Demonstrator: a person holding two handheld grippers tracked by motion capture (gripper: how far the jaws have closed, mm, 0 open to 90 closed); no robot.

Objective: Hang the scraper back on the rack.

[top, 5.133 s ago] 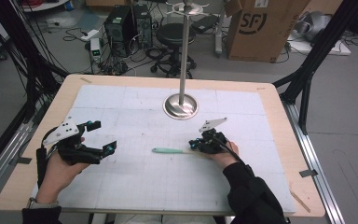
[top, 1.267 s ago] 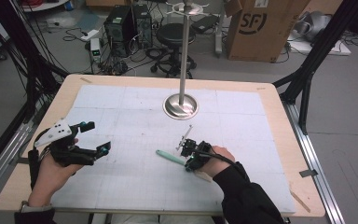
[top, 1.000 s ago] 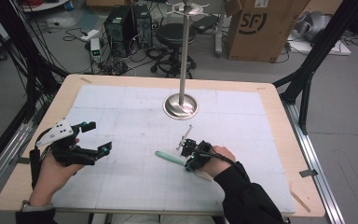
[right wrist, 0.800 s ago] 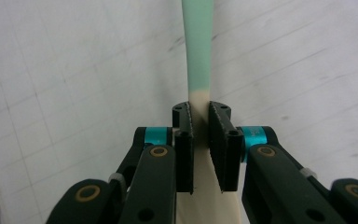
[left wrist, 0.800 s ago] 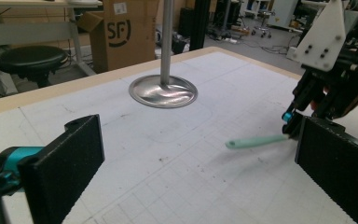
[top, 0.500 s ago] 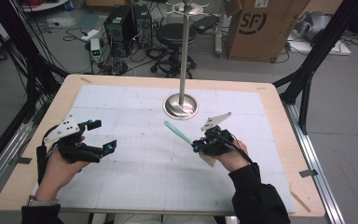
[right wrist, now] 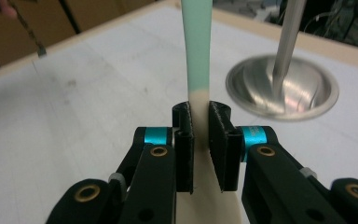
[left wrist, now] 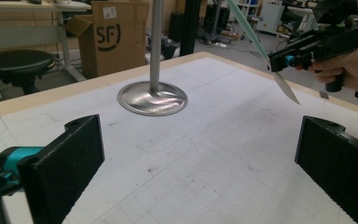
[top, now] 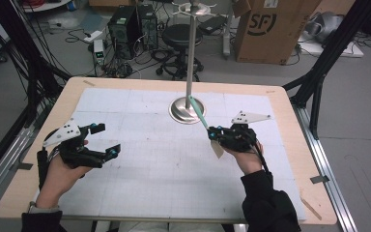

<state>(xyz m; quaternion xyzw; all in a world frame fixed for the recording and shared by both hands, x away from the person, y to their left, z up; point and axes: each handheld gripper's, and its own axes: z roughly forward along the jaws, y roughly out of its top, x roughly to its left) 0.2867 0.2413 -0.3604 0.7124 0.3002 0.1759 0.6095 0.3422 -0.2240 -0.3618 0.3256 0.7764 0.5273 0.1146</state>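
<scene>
A flat utensil with a mint-green handle (top: 198,112) and a cream blade is held off the white mat, right of the table's centre. My right gripper (top: 214,135) is shut on it where the handle meets the blade. The handle slants up toward the metal stand (top: 187,110), and the blade hangs below the jaws. In the right gripper view the utensil (right wrist: 199,46) rises straight from the right gripper (right wrist: 200,114), with the stand's base (right wrist: 282,91) behind. My left gripper (top: 107,138) is open over the mat's left side, nothing between its jaws (left wrist: 199,135). Its view also shows the utensil (left wrist: 249,30).
The stand's pole (top: 191,58) rises from a round shiny base (left wrist: 152,99) at the mat's far middle. The wooden table rim (top: 290,121) frames the mat. Beyond the table are a cardboard box (top: 265,29), a stool (top: 181,34) and computer towers (top: 125,24).
The utensil lay on the mat; my right gripper closed on it, lifted it and carried it right and toward the stand, its handle tilting up. The left gripper barely moved.
</scene>
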